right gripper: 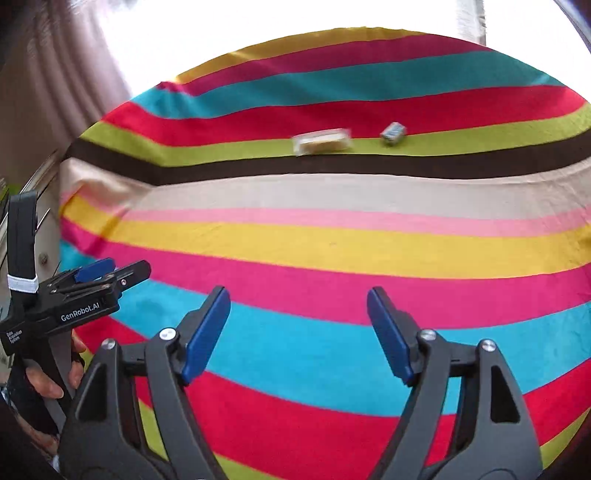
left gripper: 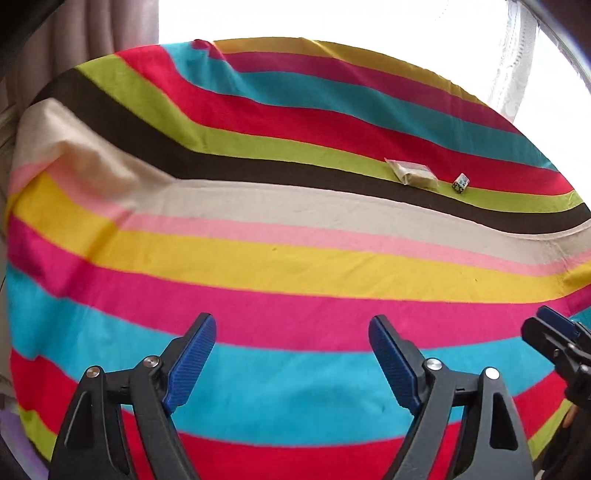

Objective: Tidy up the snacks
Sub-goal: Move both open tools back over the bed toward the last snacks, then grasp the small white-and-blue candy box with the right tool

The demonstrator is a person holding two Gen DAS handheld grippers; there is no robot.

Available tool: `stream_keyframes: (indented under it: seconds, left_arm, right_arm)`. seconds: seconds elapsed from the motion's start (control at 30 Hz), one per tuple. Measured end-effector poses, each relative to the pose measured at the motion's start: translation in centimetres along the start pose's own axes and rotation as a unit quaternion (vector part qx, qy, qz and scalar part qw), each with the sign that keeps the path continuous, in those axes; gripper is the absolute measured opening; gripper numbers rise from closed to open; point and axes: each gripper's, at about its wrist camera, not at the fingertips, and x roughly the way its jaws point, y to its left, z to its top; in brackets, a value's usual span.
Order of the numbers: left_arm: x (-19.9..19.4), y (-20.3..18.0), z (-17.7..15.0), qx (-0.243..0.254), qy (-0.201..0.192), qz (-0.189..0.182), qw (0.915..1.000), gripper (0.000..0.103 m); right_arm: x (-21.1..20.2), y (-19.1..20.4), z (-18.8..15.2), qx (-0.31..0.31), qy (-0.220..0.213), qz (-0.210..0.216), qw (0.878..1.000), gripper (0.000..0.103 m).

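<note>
Two snacks lie side by side on the lime-green stripe of a striped cloth: a pale rectangular packet (left gripper: 410, 173) (right gripper: 322, 141) and, to its right, a small blue-and-white wrapped piece (left gripper: 460, 183) (right gripper: 393, 133). Both are far ahead of the grippers. My left gripper (left gripper: 291, 325) is open over the pink and cyan stripes, nothing between its blue pads. My right gripper (right gripper: 298, 295) is open too and holds nothing. The right wrist view shows the left gripper (right gripper: 110, 271) at the lower left, held by a hand (right gripper: 55, 380). The right gripper (left gripper: 554, 325) pokes in at the left view's right edge.
The striped cloth (left gripper: 258, 258) (right gripper: 332, 251) covers the whole surface and droops over its left edge. Brown curtains (left gripper: 92, 26) (right gripper: 55, 74) hang at the back left, beside a bright window. A pale lace curtain (left gripper: 517, 66) hangs at the back right.
</note>
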Motion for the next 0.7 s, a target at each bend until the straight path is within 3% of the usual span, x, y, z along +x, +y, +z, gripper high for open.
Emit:
stream_keyframes:
  seconds: [0.2, 0.27, 0.33, 0.43, 0.7]
  left_arm:
    - [5.6, -2.7, 2.9, 0.033, -0.011, 0.026, 0.9991, 0.086]
    - [6.4, -2.1, 3.9, 0.015, -0.009, 0.012, 0.9998, 0.091]
    - [7.0, -1.7, 4.1, 0.002, -0.003, 0.016, 0.9999, 0.103]
    - [7.2, -1.5, 4.2, -0.010, 0.000, 0.042, 0.9991, 0.103]
    - [6.9, -1.0, 3.8, -0.022, -0.004, 0.048, 0.9986, 0.103]
  right_arm:
    - [2.4, -6.7, 2.9, 0.069, -0.009, -0.051, 0.996, 0.080]
    - [3.6, -8.6, 3.9, 0.091, -0.005, -0.061, 0.994, 0.080]
    - [4.6, -9.8, 5.0, 0.107, -0.003, -0.065, 0.992, 0.080]
    - [6.4, -10.9, 6.8, 0.116, -0.010, -0.064, 0.991, 0.080]
    - [11.3, -10.0, 13.1, 0.137, -0.029, -0.055, 0.989, 0.081]
